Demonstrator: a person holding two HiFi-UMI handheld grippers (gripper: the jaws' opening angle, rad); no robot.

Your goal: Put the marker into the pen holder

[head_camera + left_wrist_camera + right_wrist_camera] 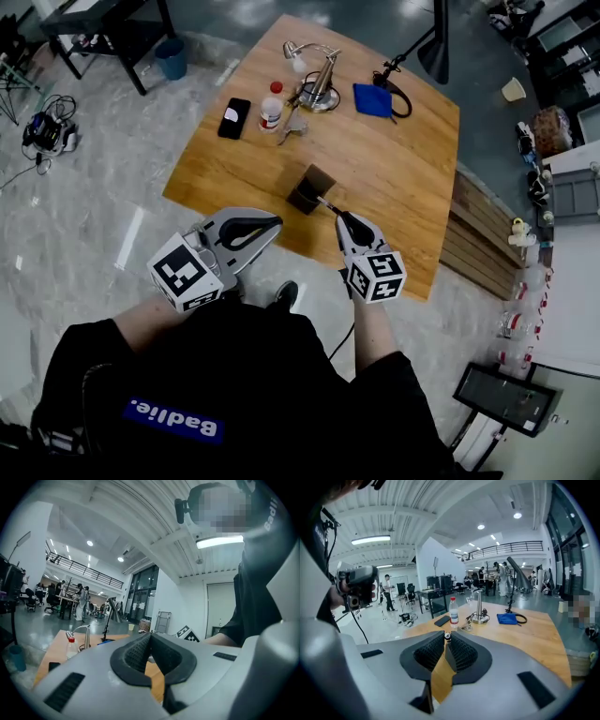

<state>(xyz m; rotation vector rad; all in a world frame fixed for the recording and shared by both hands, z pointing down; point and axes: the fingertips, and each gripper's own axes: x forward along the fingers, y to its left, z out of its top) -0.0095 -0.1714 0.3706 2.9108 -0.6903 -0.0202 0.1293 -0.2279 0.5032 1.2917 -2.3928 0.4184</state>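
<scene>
- Head view showed the marker (328,204) pinched in the right gripper (345,221), above the desk (403,178), with its free end reaching the near edge of the pen holder (309,189).
- Right gripper view looked almost straight down the marker's length: only its round end (447,636) showed, squeezed between the fingers (464,654), which were closed tight on it.
- Its long axis ran in line with that gripper, away from the person and to the left, toward the holder. How steeply it sloped could not be read.
- Left gripper (272,223) hung low at the person's left, off the desk edge and well apart from the holder. Its fingers (133,653) were pressed together with nothing between them.
- A marker like this is likely light and stiff, with a smooth, round barrel that could twist or slide between the ribbed pads. The hold appeared to sit toward the rear of the barrel, which left the front length free to enter the holder.
- The holder was a small, dark, open-topped box that stood alone mid-desk. It looked light enough to tip if the marker pushed its wall sideways, so the free end would probably need to go over the opening and point more downward before release.
- A phone (233,118), a bottle (271,108) and a blue cloth (373,99) lay at the far side, clear of the work.
</scene>
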